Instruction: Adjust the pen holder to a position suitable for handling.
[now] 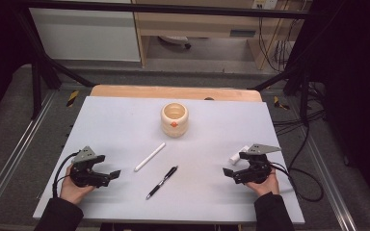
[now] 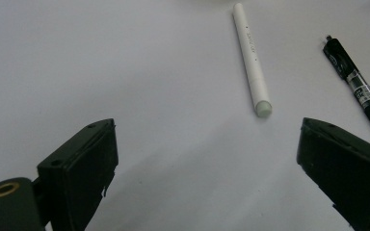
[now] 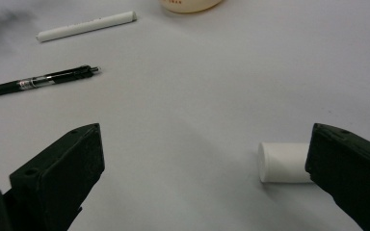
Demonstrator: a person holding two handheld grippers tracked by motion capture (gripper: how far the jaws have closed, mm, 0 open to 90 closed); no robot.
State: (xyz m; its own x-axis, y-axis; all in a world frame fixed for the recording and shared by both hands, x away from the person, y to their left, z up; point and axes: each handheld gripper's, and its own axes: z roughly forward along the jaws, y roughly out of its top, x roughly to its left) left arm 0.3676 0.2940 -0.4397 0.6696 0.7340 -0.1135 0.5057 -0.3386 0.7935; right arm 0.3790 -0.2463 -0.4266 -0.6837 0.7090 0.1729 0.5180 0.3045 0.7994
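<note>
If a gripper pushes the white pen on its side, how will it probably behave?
The white pen looks like a smooth round stick lying flat on the table, so it will probably roll away when pushed sideways. It appears stiff and straight, so it should not bend. Its thin, smooth body may slip between jaws.

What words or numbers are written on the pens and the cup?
None can be read.
White pen: a line of tiny grey print, too small.
Black pen: a label with marks, blurred.
Cup: an orange mark, no letters to make out.
</note>
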